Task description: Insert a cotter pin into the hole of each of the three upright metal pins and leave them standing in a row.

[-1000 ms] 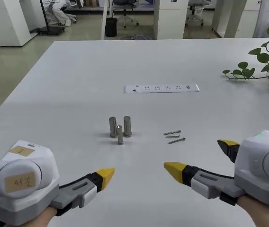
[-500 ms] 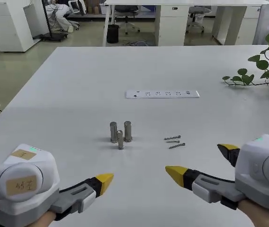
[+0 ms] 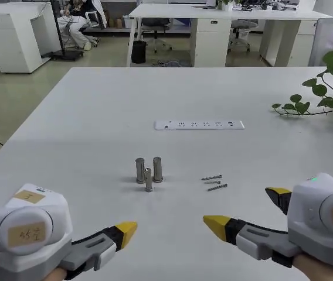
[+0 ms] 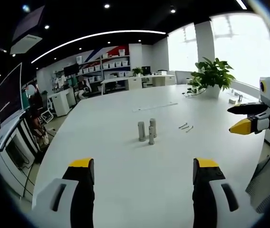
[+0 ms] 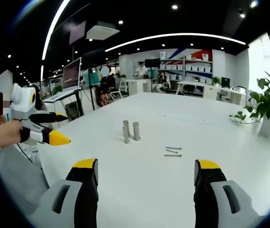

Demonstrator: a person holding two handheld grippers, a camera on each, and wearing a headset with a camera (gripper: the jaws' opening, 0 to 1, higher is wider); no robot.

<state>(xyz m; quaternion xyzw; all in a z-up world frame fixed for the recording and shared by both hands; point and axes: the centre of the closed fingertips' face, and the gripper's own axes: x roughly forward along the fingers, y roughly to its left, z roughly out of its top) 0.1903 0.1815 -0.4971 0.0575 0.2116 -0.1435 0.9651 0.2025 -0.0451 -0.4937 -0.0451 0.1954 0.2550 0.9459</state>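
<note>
Table [image 3: 84, 123]: white; both grippers held over its near part.
Left gripper [image 4: 144, 167]: fingers spread wide, nothing held.
Right gripper [image 5: 145, 167]: fingers spread wide, nothing held.
Metal pins [image 3: 148, 171]: three, upright, clustered, well ahead of the left fingers.
Cotter pins [image 3: 213, 182]: three, laid flat, ahead of the right fingers.

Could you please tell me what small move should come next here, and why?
Probably, ease the right tongs forward to the nearest of the three cotter pins and close on it. They lie loose on the table to the right of the three upright metal pins, on that side. The right tongs and the left tongs are open and empty.
</note>
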